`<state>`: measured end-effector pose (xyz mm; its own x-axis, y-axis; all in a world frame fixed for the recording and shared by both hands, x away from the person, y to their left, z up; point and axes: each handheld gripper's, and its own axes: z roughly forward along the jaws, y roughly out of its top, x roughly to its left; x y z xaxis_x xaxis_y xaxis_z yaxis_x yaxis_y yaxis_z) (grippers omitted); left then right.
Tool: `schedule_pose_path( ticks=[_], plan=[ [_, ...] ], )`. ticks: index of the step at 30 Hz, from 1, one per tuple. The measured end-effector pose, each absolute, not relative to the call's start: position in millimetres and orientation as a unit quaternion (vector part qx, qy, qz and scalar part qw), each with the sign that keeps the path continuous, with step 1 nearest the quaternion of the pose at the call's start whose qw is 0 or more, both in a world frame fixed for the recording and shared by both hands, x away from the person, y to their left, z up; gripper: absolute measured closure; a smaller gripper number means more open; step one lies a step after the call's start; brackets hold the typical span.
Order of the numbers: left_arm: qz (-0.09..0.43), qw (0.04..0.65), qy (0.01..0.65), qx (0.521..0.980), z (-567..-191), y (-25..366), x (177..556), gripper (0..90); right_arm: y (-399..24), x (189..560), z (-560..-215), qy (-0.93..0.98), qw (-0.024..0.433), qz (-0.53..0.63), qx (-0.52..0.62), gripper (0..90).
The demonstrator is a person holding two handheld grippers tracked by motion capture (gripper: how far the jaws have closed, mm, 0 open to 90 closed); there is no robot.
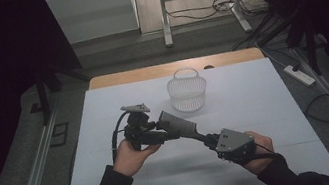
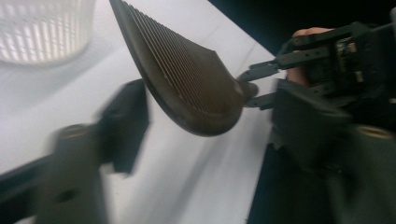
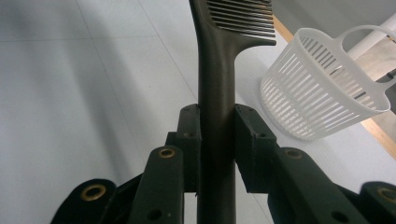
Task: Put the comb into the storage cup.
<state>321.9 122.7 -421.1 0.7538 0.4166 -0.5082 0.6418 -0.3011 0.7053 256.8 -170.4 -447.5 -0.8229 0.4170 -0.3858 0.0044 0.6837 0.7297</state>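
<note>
Comb first: you hold it in the air above the white surface, just in front of the white basket, which stands apart from it toward the far edge. Your right tongs are pressed together on its handle, jaws pinching it from both sides low down, so the toothed head sticks out well past the grip. Your left tongs are spread, one jaw on each side of the head with the teeth between them, and nothing is clamped there yet. The risk lies in that long overhang: if you close the left jaws on the teeth, they may bend or skid off the thin tines. I judge a twist between the two hands could also lever the handle out of the right pinch, dropping it onto the surface.
</note>
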Motion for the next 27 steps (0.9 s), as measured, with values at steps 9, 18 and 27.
schedule_pose_path(
  ticks=[9, 18, 27],
  plan=[
    [-0.172, 0.506, 0.353, 0.768, -424.4, 129.3, 325.8, 72.4, -169.8, 255.7, -448.1, 0.874, 0.281, 0.379, 0.112, 72.3],
    [-0.211, 0.511, 0.357, 0.753, -426.5, 124.9, 324.7, 82.8, -169.3, 257.6, -454.6, 0.875, 0.305, 0.361, 0.104, 71.9],
    [-0.210, 0.517, 0.362, 0.747, -429.3, 126.7, 325.8, 83.1, -170.3, 260.4, -454.7, 0.873, 0.292, 0.372, 0.118, 64.8]
  ],
)
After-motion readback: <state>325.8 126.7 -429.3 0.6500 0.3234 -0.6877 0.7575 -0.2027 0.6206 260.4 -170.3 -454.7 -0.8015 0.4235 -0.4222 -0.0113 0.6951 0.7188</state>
